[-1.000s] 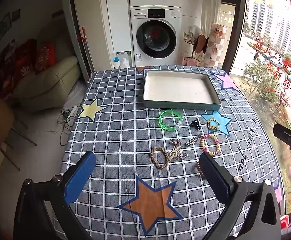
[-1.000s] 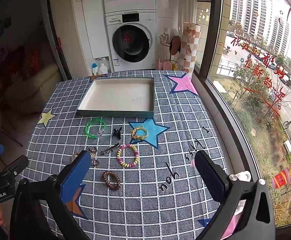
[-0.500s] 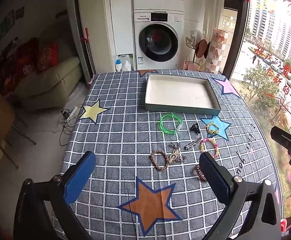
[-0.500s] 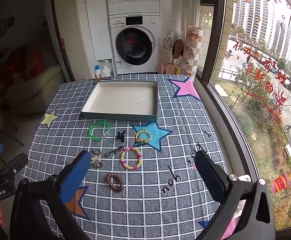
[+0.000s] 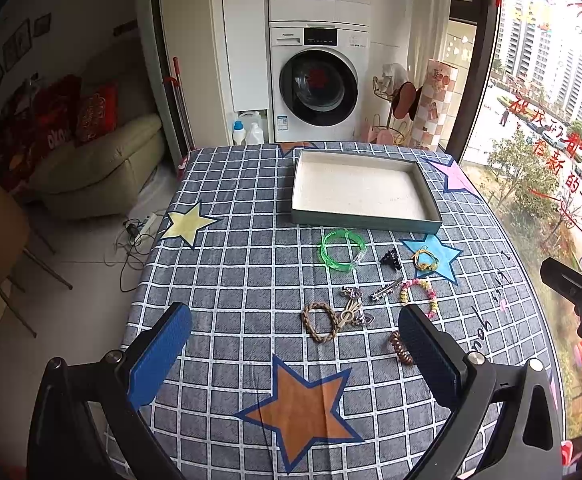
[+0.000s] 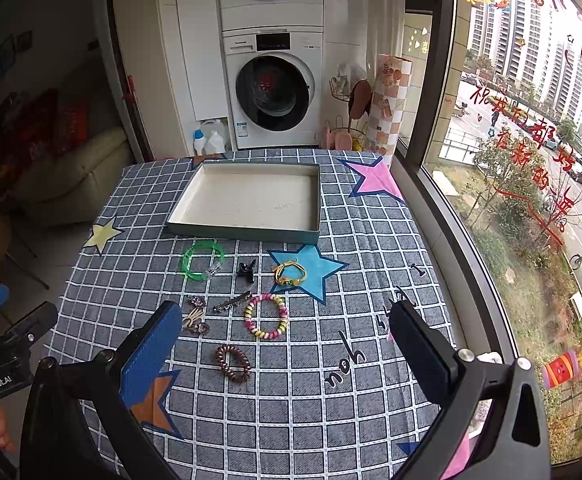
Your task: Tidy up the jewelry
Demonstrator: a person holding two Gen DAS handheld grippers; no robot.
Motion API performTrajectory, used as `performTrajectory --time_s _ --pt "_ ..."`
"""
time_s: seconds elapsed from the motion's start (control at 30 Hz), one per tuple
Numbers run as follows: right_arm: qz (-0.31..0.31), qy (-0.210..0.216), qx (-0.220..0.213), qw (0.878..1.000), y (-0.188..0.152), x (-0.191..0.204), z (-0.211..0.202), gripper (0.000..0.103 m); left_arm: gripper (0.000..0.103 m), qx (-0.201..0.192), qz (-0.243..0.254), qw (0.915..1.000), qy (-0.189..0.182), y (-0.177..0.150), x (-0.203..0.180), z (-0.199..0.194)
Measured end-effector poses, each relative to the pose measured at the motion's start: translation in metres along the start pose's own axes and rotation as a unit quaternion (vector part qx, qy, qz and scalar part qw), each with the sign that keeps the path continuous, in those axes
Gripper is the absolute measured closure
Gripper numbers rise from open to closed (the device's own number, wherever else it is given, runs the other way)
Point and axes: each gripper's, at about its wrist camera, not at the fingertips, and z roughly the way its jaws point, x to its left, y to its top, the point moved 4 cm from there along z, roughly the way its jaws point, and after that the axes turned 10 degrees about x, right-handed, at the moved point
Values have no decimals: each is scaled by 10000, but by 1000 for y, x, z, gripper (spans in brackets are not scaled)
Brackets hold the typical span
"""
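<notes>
Checked grey cloth with coloured stars covers the tabletop (image 5: 227, 280). Toward its far edge sits the tray (image 6: 227, 233), shallow, stiff-walled and holding nothing. Between the tray and the near edge the jewelry lies loose on the cloth, none of it yet put away.

The green bangle (image 6: 203, 260) lies just in front of the tray; it looks rigid and light, best taken across its rim. The bead bracelet (image 6: 266, 316) sits nearer the middle of the tabletop and is probably elastic and floppy, so pinch one side of the loop. The braided loop (image 5: 319, 321) looks soft and will likely sag when lifted. The brown coil tie (image 6: 233, 362) lies nearest the near edge, springy and easy to squeeze. The yellow bracelet (image 6: 289, 272) rests on the blue star. The metal clip (image 6: 232, 302) and the black claw clip (image 6: 246, 271) are small, hard and likely slippery; grip them across the body.

Left gripper (image 5: 295, 354) and right gripper (image 6: 285, 350) both hover above the near edge, fingers wide apart, holding nothing.
</notes>
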Motion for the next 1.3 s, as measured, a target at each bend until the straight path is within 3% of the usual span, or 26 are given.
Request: performTrajectory --time_s 1.3 --pt "-10 25 35 10000 -1 2 2 0 0 45 -18 10000 27 1 -2 6"
